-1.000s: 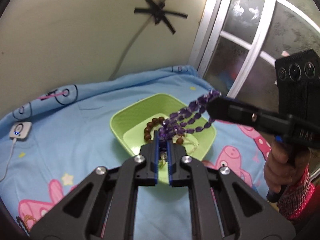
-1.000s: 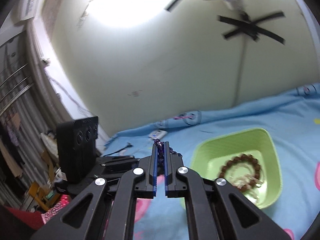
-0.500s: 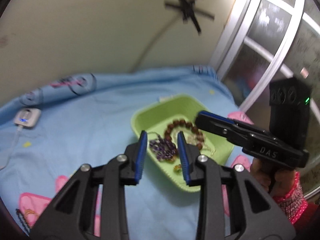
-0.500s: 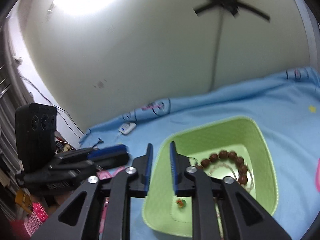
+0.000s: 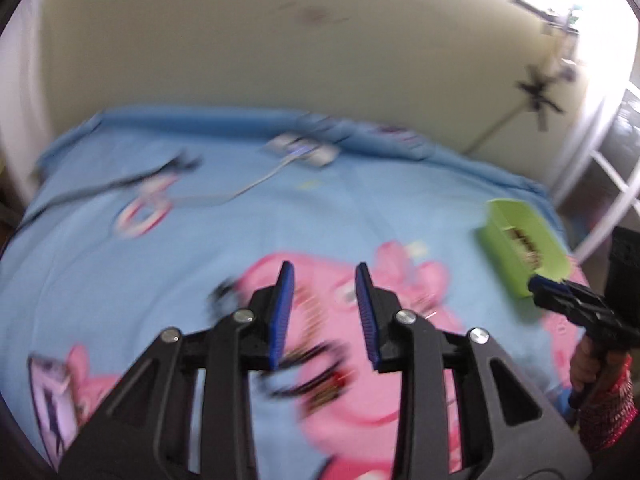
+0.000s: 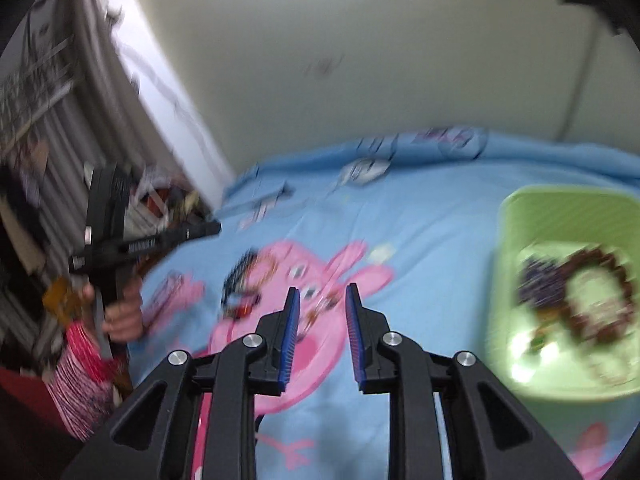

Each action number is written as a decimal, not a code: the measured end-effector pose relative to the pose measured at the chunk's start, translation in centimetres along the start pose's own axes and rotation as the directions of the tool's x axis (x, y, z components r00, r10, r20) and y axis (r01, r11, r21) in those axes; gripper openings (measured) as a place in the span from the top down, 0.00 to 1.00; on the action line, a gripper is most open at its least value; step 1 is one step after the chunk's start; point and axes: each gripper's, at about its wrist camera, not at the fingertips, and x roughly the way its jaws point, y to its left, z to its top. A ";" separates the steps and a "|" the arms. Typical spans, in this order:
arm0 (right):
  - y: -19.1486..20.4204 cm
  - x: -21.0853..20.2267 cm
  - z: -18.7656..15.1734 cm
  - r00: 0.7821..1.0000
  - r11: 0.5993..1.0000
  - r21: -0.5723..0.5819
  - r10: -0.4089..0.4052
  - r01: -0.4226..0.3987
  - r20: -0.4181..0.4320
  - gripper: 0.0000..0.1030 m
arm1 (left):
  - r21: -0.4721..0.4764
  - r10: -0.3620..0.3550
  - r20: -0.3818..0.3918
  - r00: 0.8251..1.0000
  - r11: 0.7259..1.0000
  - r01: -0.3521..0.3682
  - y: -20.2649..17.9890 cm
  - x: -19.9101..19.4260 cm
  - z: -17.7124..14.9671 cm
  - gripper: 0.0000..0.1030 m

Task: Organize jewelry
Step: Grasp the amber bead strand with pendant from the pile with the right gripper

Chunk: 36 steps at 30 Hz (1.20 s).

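A light green tray [image 6: 560, 208] on the blue bedsheet holds a purple bead necklace [image 6: 540, 280] and a brown bead bracelet [image 6: 604, 264]. It sits at the right edge in the left wrist view, tray [image 5: 504, 236]. Several blurred loose jewelry pieces [image 5: 320, 376] lie on the pink pig print, pieces [image 6: 240, 284]. My left gripper [image 5: 324, 268] hovers open above them with nothing between its pads. My right gripper [image 6: 323, 288] is over the same print, left of the tray; its jaws are opening and hold nothing.
A white charger [image 5: 304, 148] with its cable lies near the far wall. A window frame [image 5: 600, 184] stands to the right of the bed, and cluttered shelves [image 6: 40, 100] to the left. A hand [image 6: 120, 312] in a red patterned sleeve holds the left gripper.
The purple necklace, held between both grippers over the tray, now lies in the tray. Both grippers opened and swung left, away from the tray, to the pig print.
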 end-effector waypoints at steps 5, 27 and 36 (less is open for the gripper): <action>2.4 4.1 -2.0 0.992 0.999 -0.024 0.027 -0.030 -0.121 0.96 | -0.058 0.057 -0.048 0.997 0.997 -0.060 4.1 0.4 -3.2 0.71; 6.9 9.4 -3.5 0.956 0.963 -0.244 -0.176 0.117 -0.235 0.96 | 0.110 -0.090 -0.010 0.996 0.990 0.091 -1.1 -0.3 -5.5 0.64; 5.9 5.6 -5.4 0.961 0.957 -0.257 -0.188 0.133 -0.202 1.00 | 0.231 -0.143 -0.096 0.985 0.959 0.162 -5.9 1.4 -6.3 0.64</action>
